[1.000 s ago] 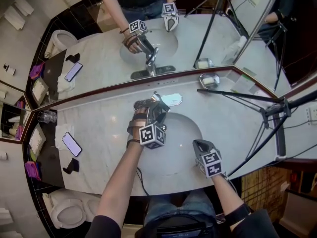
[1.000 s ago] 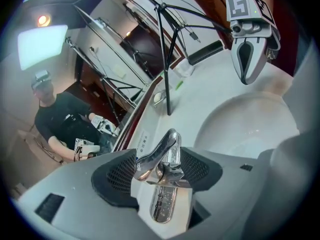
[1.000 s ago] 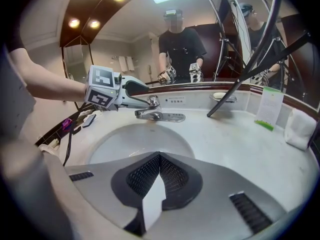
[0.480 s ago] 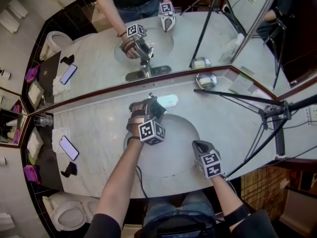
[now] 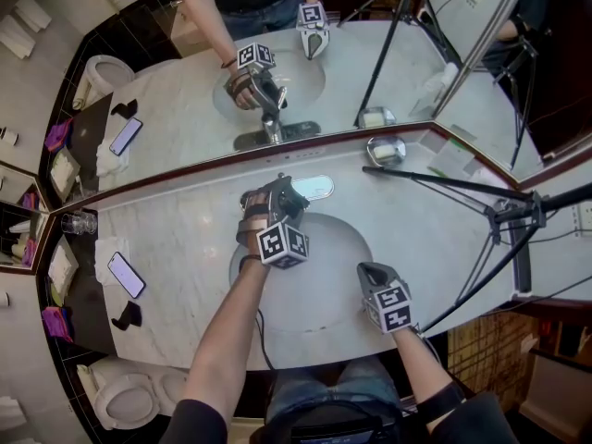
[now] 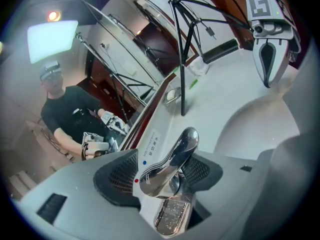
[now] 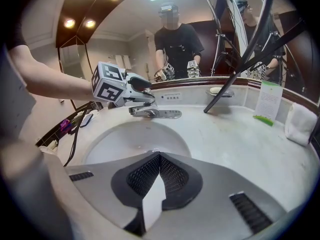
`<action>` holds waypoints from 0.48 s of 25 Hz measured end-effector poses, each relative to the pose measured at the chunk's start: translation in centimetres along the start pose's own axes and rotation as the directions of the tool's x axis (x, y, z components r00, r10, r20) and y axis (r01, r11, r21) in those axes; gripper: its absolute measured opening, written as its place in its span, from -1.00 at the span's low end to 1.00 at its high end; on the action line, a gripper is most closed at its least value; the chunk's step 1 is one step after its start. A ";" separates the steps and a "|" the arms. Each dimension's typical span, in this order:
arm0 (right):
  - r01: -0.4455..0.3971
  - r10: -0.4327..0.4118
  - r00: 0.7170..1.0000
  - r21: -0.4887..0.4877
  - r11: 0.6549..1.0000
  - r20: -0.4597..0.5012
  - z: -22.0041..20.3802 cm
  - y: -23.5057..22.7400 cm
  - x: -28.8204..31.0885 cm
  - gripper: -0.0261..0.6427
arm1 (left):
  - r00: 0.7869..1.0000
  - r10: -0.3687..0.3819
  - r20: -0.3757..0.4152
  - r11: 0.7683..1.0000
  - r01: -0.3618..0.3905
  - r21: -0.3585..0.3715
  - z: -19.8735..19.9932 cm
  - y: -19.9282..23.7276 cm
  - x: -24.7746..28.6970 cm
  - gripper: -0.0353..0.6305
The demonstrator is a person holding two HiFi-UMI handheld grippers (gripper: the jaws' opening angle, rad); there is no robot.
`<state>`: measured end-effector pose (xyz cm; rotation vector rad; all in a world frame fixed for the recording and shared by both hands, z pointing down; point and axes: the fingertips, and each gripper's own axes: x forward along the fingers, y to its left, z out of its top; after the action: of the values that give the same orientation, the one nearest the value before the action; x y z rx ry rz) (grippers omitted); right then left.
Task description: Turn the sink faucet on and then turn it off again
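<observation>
Left hand-held gripper (image 6: 162,173): clamped on curved chrome faucet lever (image 6: 176,155), edged slightly forward; turn-on likely under way. Right hand-held gripper (image 7: 157,176): closed, empty.

Glossy chrome faucet handle (image 6: 172,158), polished marble counter (image 5: 430,234).

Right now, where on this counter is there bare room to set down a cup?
Bare marble lies between the phone and the sink basin, and again between the basin and the tripod legs, in front of the soap dish. It is crowded behind the basin, where the left hand-held gripper grips the faucet handle.
</observation>
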<state>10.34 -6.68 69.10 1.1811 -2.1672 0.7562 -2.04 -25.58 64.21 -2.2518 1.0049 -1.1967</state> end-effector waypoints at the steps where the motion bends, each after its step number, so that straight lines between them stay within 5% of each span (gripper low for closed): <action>1: -0.001 0.001 1.000 -0.001 1.000 0.001 0.0 0.1 0.0 -0.86 | 1.000 0.003 0.000 1.000 -0.003 -0.007 -0.1 0.0 0.0 -0.08; 12: -0.006 0.006 1.000 -0.003 1.000 0.012 0.8 0.0 0.0 -0.86 | 1.000 0.015 0.005 0.984 -0.014 -0.178 -0.2 2.5 0.0 -0.08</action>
<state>10.22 -7.24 68.61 1.1804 -2.1817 0.7497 -3.20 -27.25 62.71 -2.3768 1.1656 -1.1330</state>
